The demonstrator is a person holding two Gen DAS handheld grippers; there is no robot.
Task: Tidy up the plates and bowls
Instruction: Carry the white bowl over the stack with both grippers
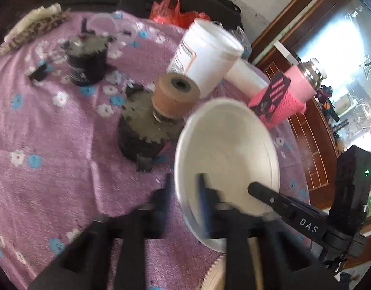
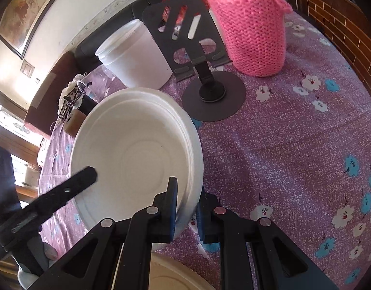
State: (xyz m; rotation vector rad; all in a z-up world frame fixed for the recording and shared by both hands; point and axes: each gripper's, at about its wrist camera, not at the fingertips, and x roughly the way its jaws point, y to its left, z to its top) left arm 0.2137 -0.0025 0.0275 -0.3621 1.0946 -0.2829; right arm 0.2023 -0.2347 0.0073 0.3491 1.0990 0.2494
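A stack of white bowls (image 1: 229, 149) is held tilted over the purple floral tablecloth (image 1: 52, 125). My left gripper (image 1: 184, 181) is shut on its near rim, one finger inside and one outside. In the right wrist view the same bowls (image 2: 137, 149) show nested rims, and my right gripper (image 2: 186, 198) is shut on the rim at their right side. One black finger of the other gripper reaches into the bowl in each view: the right one (image 1: 258, 189) and the left one (image 2: 86, 176). A cream plate (image 2: 166, 275) lies under the grippers at the bottom edge.
Behind the bowls stand a white plastic jar (image 2: 137, 58), a black phone stand (image 2: 209, 89) and a bottle in a pink knitted sleeve (image 2: 253, 33). Two dark pots (image 1: 141, 130) (image 1: 86, 60), one with a brown roll (image 1: 175, 94) on top, stand left. A red bag (image 1: 173, 9) lies at the back.
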